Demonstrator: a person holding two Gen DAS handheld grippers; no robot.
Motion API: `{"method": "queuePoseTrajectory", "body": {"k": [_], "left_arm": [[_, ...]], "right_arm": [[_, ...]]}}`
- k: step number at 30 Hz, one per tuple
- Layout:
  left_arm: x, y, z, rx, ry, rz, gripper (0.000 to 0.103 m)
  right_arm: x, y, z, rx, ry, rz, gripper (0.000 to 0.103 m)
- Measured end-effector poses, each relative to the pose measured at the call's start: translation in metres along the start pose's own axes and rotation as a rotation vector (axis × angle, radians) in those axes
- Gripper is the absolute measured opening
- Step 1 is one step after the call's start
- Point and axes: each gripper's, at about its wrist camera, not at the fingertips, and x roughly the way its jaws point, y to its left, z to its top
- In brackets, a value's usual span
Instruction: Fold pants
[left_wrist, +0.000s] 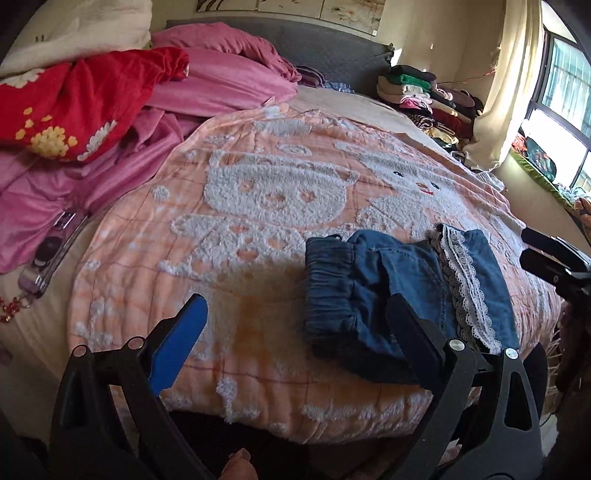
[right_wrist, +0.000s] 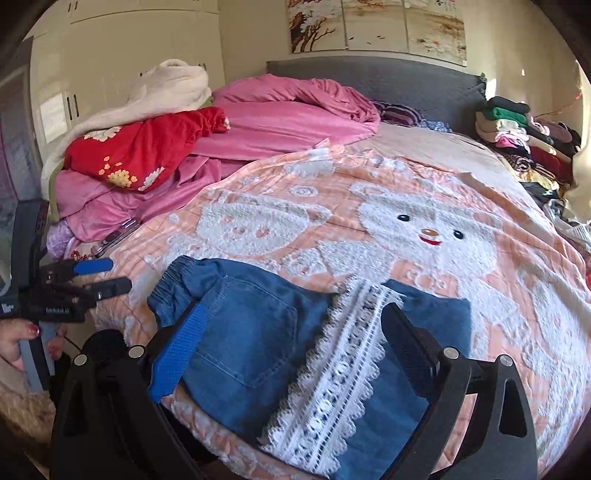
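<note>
In your left wrist view, your left gripper (left_wrist: 295, 325) hangs released, nothing between its fingers, just left of the folded pants (left_wrist: 402, 291), which lie on the peach bear blanket (left_wrist: 258, 192) near its front edge. In your right wrist view, your right gripper (right_wrist: 291, 332) is spread wide above the pants (right_wrist: 258, 332), grasping nothing; their lace trim (right_wrist: 332, 369) faces up.

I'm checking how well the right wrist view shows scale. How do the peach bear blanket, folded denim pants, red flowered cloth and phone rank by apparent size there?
1. Peach bear blanket
2. Denim pants, enlarged by nearness
3. Red flowered cloth, farther off, so its place against the pants is unsure
4. Phone
</note>
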Motion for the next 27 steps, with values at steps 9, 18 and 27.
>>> {"method": "queuePoseTrajectory", "body": {"k": [9, 18, 27], "left_arm": [[0.015, 0.007, -0.028, -0.096, 0.064, -0.118, 0.091], [0.042, -0.011, -0.052, -0.238, 0.139, -0.3, 0.061], [0.061, -0.023, -0.062, -0.227, 0.17, -0.274, 0.056]], "right_arm": [[0.056, 0.032, 0.028, -0.078, 0.076, 0.082, 0.095], [0.118, 0.064, 0.047, -0.147, 0.201, 0.228, 0.095], [0.163, 0.088, 0.054, -0.233, 0.299, 0.301, 0.095]]}}
